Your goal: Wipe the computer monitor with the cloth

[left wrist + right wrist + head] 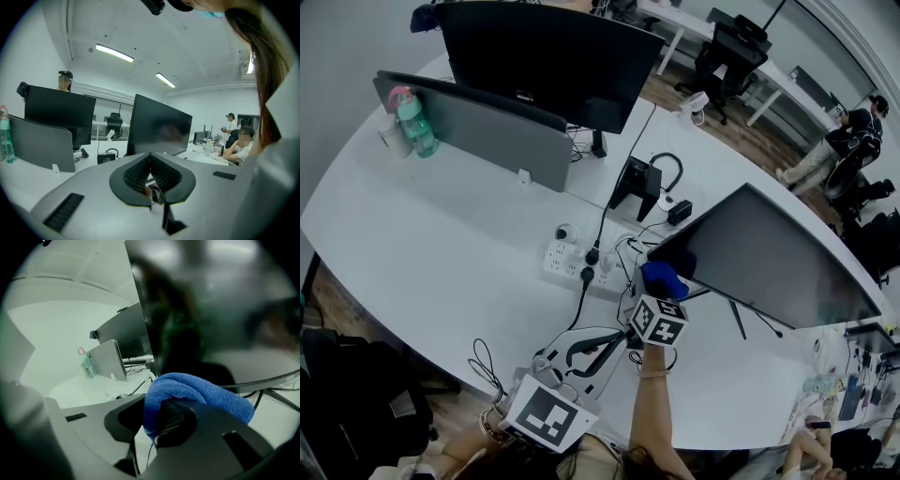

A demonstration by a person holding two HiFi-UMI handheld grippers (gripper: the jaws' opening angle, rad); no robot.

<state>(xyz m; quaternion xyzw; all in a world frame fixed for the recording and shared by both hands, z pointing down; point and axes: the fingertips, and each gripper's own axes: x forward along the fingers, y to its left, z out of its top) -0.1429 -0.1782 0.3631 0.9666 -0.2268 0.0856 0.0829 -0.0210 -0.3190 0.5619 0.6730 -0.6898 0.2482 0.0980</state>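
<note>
Left tool is nearest, its jaws pressed together on nothing. Right tool clamps the blue cloth, with the monitor just ahead of it.

The left gripper sits low and near, its jaws together and empty. The right gripper, forearm stretched farther out, clamps a cloth.
</note>
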